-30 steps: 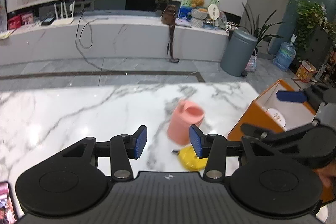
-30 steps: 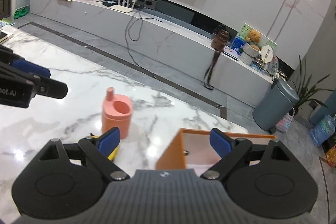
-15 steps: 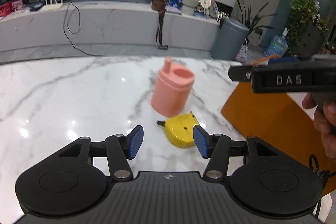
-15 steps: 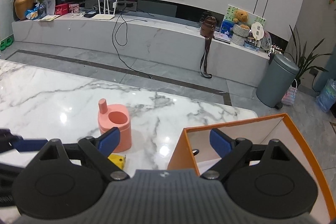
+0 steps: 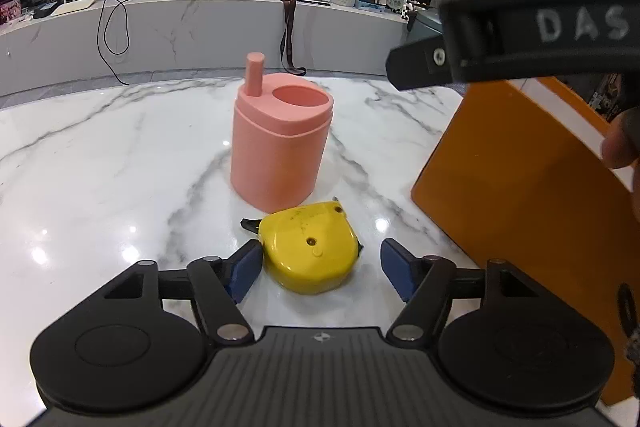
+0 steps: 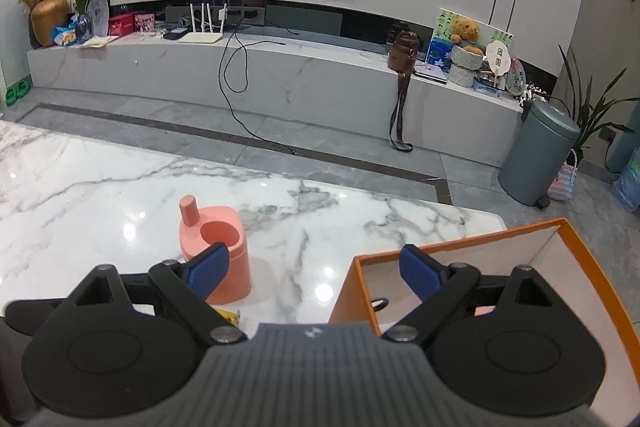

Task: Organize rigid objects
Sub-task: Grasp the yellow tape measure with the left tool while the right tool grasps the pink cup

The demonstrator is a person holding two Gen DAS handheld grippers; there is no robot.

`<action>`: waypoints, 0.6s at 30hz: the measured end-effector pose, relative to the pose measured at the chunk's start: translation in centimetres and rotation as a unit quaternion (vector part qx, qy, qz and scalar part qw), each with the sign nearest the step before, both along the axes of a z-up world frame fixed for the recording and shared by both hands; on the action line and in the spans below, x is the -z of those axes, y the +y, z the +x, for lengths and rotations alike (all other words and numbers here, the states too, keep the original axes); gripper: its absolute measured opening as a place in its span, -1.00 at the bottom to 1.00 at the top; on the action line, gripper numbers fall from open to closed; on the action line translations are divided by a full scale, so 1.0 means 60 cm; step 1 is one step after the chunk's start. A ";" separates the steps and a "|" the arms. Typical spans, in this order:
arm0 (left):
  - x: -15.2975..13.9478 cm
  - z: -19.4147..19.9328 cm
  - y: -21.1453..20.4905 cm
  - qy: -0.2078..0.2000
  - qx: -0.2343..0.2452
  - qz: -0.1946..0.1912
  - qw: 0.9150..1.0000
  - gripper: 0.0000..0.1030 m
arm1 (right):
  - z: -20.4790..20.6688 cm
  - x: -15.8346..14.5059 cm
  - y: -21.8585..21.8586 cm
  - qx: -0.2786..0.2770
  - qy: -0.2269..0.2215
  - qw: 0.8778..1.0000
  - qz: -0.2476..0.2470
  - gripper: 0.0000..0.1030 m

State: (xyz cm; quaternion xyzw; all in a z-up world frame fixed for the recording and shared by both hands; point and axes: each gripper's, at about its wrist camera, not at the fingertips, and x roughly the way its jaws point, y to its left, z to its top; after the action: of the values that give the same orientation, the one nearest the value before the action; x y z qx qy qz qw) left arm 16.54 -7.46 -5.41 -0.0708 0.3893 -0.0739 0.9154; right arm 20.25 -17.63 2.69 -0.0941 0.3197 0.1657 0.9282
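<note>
A yellow tape measure lies flat on the marble table, just in front of a pink holder with a round well and a peg. My left gripper is low over the table and its jaws are opening; the tape measure sits between the blue pads, close to the left pad, with a gap at the right one. My right gripper hangs open and empty above the near left corner of the orange box. In the right wrist view the pink holder shows behind the left finger.
The orange box stands right of the tape measure, white inside, with a small dark item on its floor. The right gripper's arm crosses the upper right of the left wrist view. Beyond the table edge lie a grey floor and a bin.
My left gripper has dropped toward the table and spread its pads wider, so the tape measure now sits between them. The right gripper has rolled level and shifted slightly.
</note>
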 end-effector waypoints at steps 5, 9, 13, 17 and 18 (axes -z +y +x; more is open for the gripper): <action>0.001 0.005 -0.009 -0.015 0.016 0.028 0.999 0.27 | 0.008 0.001 0.005 0.000 -0.009 1.000 -0.002 0.85; -0.001 -0.003 0.011 -0.013 0.002 0.029 1.000 0.27 | 0.012 -0.005 0.012 -0.004 -0.027 1.000 0.010 0.82; -0.006 -0.013 0.042 -0.005 -0.009 0.029 1.000 0.27 | 0.009 -0.007 0.038 -0.031 -0.040 0.999 0.008 0.82; -0.011 -0.027 0.073 0.004 -0.015 0.033 0.999 0.27 | 0.014 0.012 0.072 -0.055 -0.026 0.998 0.000 0.82; -0.012 -0.031 0.080 0.005 -0.014 0.035 0.999 0.27 | 0.015 0.017 0.080 -0.057 -0.022 0.998 -0.003 0.82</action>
State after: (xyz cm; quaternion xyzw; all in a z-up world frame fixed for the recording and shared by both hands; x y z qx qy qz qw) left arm 14.69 -2.68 -4.69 -0.0450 0.3948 -0.0472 0.9164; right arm 21.18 -12.80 1.64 -0.1191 0.2935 0.2155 0.9237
